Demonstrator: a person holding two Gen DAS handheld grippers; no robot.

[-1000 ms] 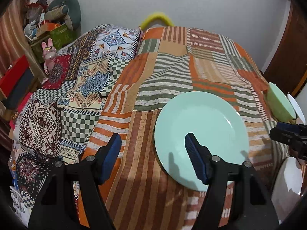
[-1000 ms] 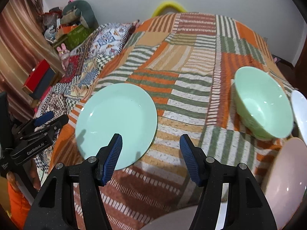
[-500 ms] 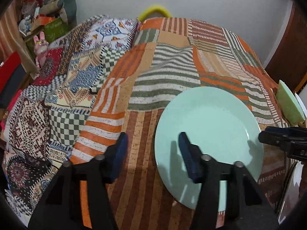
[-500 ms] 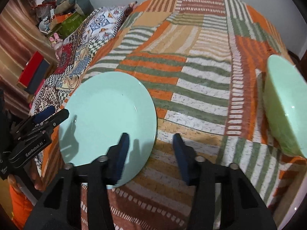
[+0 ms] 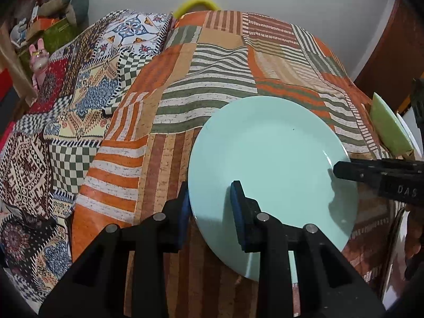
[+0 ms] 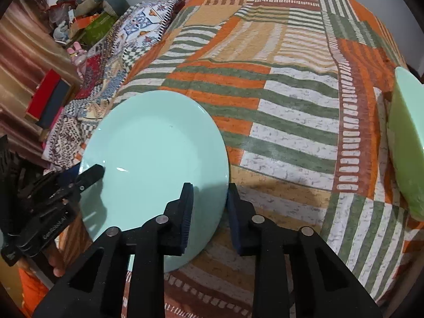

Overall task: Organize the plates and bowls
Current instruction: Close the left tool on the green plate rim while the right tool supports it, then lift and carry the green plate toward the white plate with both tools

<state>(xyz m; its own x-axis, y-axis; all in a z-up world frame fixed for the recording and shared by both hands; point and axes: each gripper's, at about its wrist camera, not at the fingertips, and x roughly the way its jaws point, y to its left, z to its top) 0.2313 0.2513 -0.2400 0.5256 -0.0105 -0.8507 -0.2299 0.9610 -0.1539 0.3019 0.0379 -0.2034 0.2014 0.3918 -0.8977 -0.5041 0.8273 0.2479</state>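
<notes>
**Both grippers straddle the rim of the mint plate**

The round pale mint-green plate (image 5: 273, 164) lies at centre frame on the orange, green and cream striped patchwork cloth (image 5: 212, 61) covering the surface. The left gripper (image 5: 210, 206) has its jaws closing over the plate's lower-left rim; the right gripper (image 6: 209, 206) has its jaws closing over the lower-right rim. A light green bowl (image 6: 409, 143) sits at the right edge.

A home bedroom: a bed under a striped patchwork bedspread (image 5: 212, 61), a patterned quilt (image 5: 79, 79) beside it, and beyond the quilt a pink toy rabbit (image 5: 38, 58) among clutter.
</notes>
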